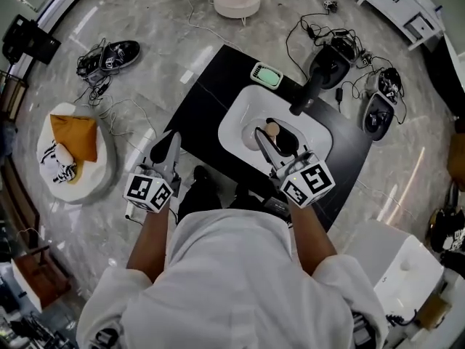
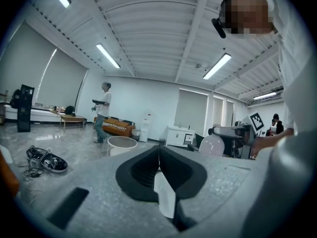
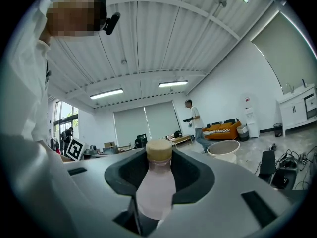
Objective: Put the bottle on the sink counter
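My right claw (image 1: 278, 150) grips the bottle (image 1: 273, 130) upright over the sink (image 1: 236, 126), ready for carrying to the tabletop (image 1: 211, 86). My left claw (image 2: 159, 155) is closed and empty, held aside.

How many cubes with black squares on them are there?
2. One cube is on the left gripper, beside the black counter; the other is on the right gripper, over the white sink. None seems hidden.
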